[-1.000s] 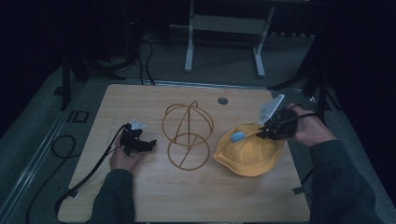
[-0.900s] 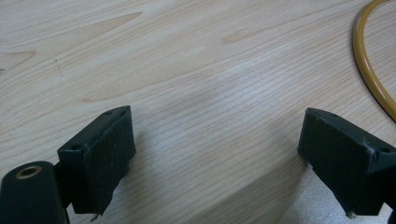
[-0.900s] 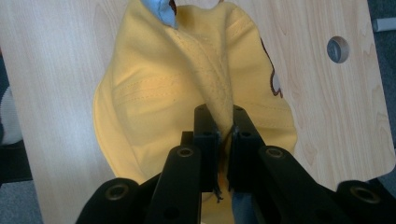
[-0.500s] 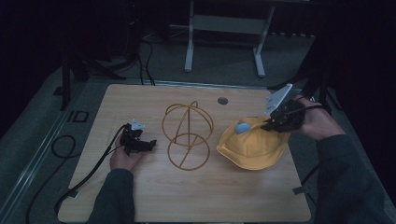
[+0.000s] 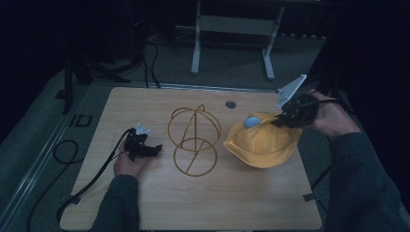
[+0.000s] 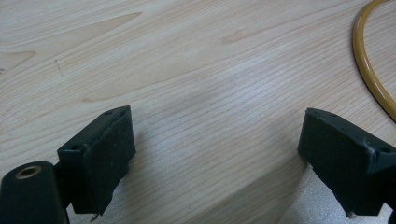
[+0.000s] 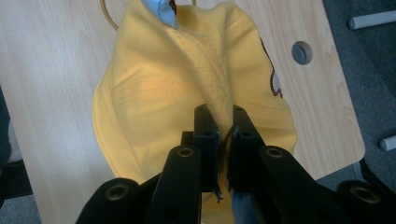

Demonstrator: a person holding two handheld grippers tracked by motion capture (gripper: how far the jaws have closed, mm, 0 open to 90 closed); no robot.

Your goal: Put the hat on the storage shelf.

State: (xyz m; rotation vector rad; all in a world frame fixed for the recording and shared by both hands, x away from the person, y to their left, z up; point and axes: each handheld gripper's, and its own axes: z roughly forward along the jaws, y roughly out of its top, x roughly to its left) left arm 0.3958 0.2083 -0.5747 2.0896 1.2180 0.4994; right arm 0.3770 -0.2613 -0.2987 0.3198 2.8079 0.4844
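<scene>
A yellow cap point(image 5: 261, 142) with a pale blue button on top lies at the right of the wooden table point(image 5: 145, 203). My right gripper point(image 5: 283, 120) is shut on a pinched fold of the cap point(image 7: 187, 93), lifting its far edge. The fold runs up between the jaws in the right gripper view, my right gripper point(image 7: 219, 122). A gold wire stand point(image 5: 193, 140) made of hoops stands mid-table. My left gripper point(image 5: 154, 150) rests low on the table left of the stand, open, with bare wood between its fingers point(image 6: 100, 158); an arc of the gold wire stand point(image 6: 373, 79) curves at the right.
A round cable hole point(image 5: 230, 104) sits near the table's far edge. A black cable point(image 5: 92, 174) trails from my left gripper off the table's left front. A metal frame leg point(image 5: 196, 38) stands on the floor beyond the table.
My right gripper has risen and moved toward the far right, pulling the cap's fold up with it. The left gripper has stayed put.
</scene>
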